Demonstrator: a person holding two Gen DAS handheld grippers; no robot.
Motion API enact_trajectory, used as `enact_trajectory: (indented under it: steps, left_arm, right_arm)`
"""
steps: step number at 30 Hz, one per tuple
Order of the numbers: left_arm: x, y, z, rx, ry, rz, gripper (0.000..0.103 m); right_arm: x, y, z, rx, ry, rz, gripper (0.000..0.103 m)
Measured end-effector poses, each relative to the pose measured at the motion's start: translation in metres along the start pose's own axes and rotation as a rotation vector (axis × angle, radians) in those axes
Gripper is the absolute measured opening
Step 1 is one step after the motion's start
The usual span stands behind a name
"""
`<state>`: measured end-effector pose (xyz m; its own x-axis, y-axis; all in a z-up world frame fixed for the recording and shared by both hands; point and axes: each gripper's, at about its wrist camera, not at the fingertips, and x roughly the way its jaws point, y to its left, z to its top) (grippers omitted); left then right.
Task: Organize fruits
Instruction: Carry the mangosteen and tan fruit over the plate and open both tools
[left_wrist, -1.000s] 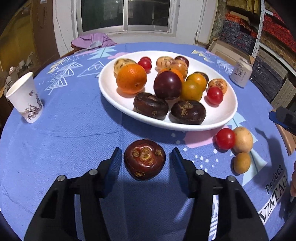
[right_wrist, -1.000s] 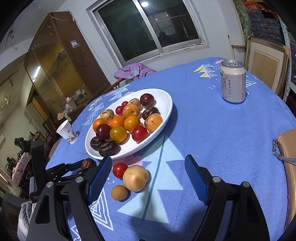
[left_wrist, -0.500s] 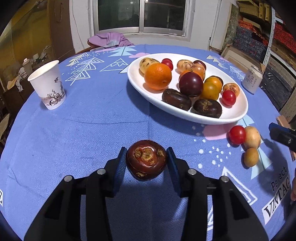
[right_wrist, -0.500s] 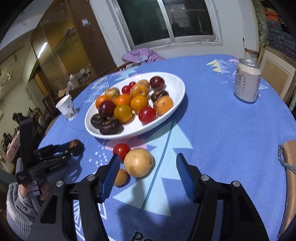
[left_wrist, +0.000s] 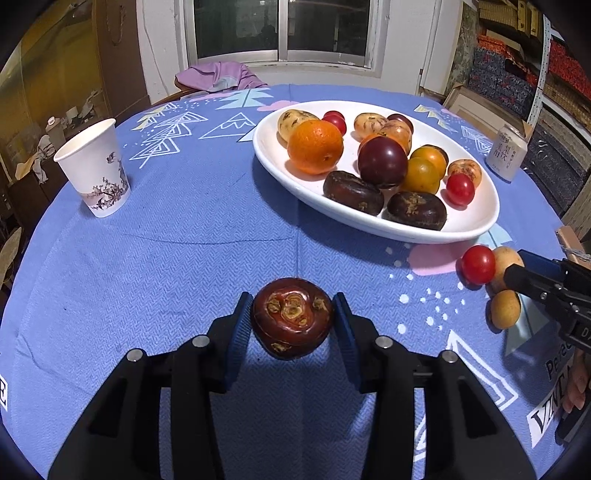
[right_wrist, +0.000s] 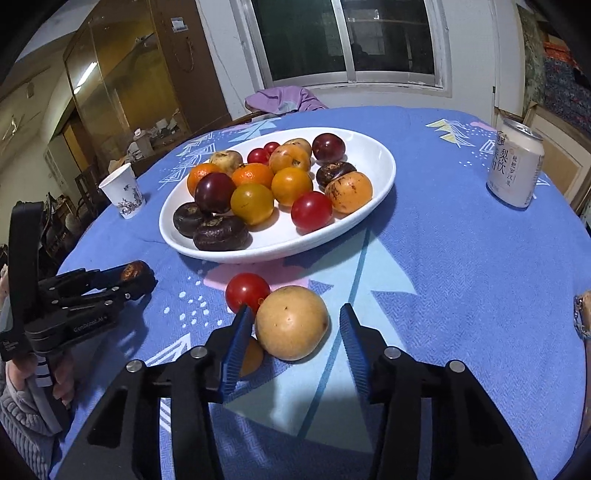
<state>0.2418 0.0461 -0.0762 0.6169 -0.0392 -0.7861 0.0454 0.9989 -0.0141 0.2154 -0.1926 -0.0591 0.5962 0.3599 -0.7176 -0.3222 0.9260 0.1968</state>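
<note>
My left gripper (left_wrist: 293, 323) is shut on a dark red-brown fruit (left_wrist: 293, 318) and holds it just above the blue tablecloth, in front of the white oval plate (left_wrist: 476, 225). The plate holds several oranges, plums, tomatoes and dark fruits. In the right wrist view my right gripper (right_wrist: 293, 332) straddles a round tan fruit (right_wrist: 291, 323) on the cloth. Its jaws are closing, and a gap still shows at the right pad. A red tomato (right_wrist: 246, 291) and a small orange-brown fruit (right_wrist: 253, 356) lie against the tan fruit, the small one half hidden behind the left finger.
A paper cup (left_wrist: 96, 173) stands at the left. A drink can (right_wrist: 515, 168) stands at the far right. A purple cloth (left_wrist: 218, 75) hangs over a chair beyond the table. A brown bag's edge (right_wrist: 583, 317) lies at the right. A person's hand (right_wrist: 62, 384) holds the left gripper's handle.
The left jaws closed onto the dark fruit and raised it slightly. The right gripper came down and forward over the tan fruit, and its jaws narrowed around it.
</note>
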Motion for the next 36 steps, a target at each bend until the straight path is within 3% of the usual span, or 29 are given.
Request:
enact_trajectory:
  steps: [10, 18, 25, 30, 36]
  left_arm:
    - [0.000, -0.001, 0.000, 0.001, 0.001, -0.012, 0.047]
    - [-0.001, -0.001, -0.001, 0.001, -0.003, -0.019, 0.047]
    - [-0.025, -0.010, 0.003, 0.016, -0.085, -0.048, 0.043]
    - [-0.050, -0.012, 0.033, 0.001, -0.150, -0.089, 0.043]
    - [-0.047, -0.026, 0.094, -0.028, -0.190, -0.117, 0.043]
  right_arm:
    - [-0.001, -0.018, 0.001, 0.113, 0.036, 0.109, 0.041]
    - [-0.007, -0.028, 0.002, 0.140, 0.012, 0.078, 0.041]
    - [-0.032, -0.031, 0.008, 0.150, -0.078, 0.098, 0.041]
    - [-0.043, -0.030, 0.019, 0.149, -0.117, 0.116, 0.041]
    - [-0.032, -0.024, 0.064, 0.150, -0.127, 0.093, 0.041]
